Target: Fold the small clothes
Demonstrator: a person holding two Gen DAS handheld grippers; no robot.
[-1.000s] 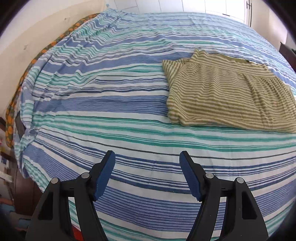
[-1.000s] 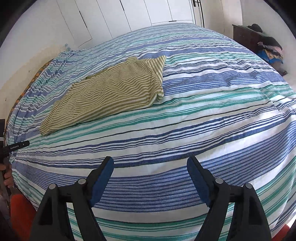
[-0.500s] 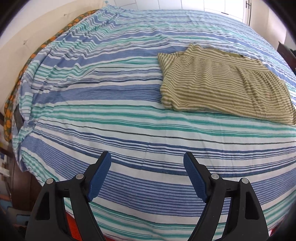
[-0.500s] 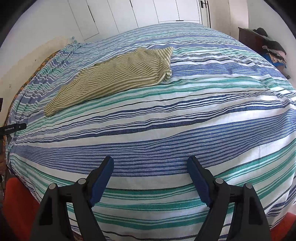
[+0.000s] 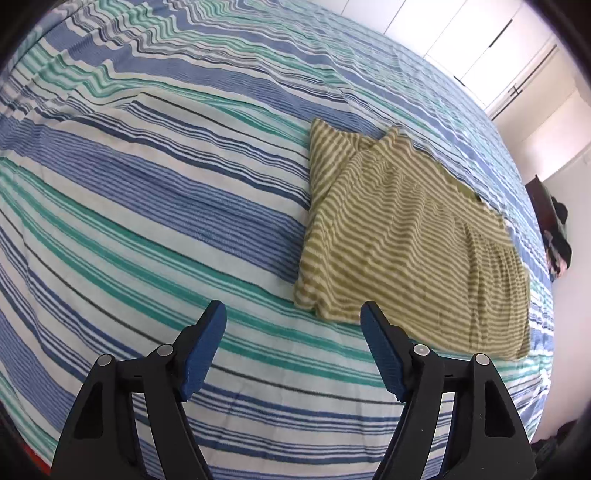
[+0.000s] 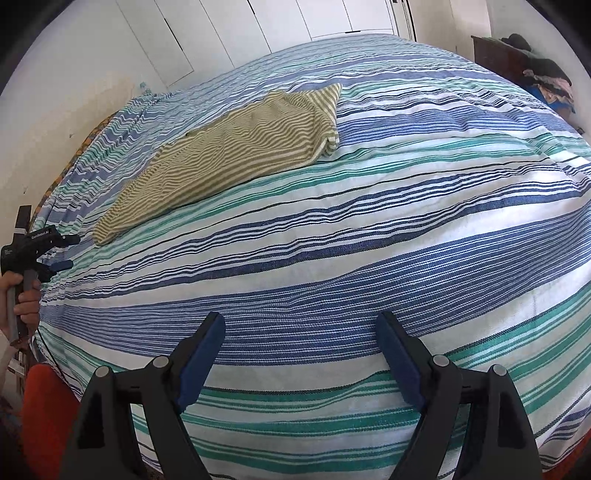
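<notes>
An olive and cream striped shirt [image 5: 402, 243] lies folded flat on the striped bed. My left gripper [image 5: 293, 314] is open and empty, just short of the shirt's near left corner. In the right wrist view the shirt [image 6: 240, 147] lies far off at the upper left. My right gripper [image 6: 301, 325] is open and empty above the bed's near edge. The left gripper [image 6: 61, 253] also shows at the far left of the right wrist view, held by a hand.
The bed [image 5: 147, 192] carries a blue, green and white striped sheet [image 6: 406, 221]. White wardrobe doors [image 6: 280, 22] stand behind it. A dark cabinet with piled clothes [image 6: 535, 74] stands at the right. Something red [image 6: 44, 406] sits below the bed's near left edge.
My left gripper has moved forward and turned toward the shirt's near corner, which now looks much closer. My right gripper has drawn nearer to the bed. Both stay open.
</notes>
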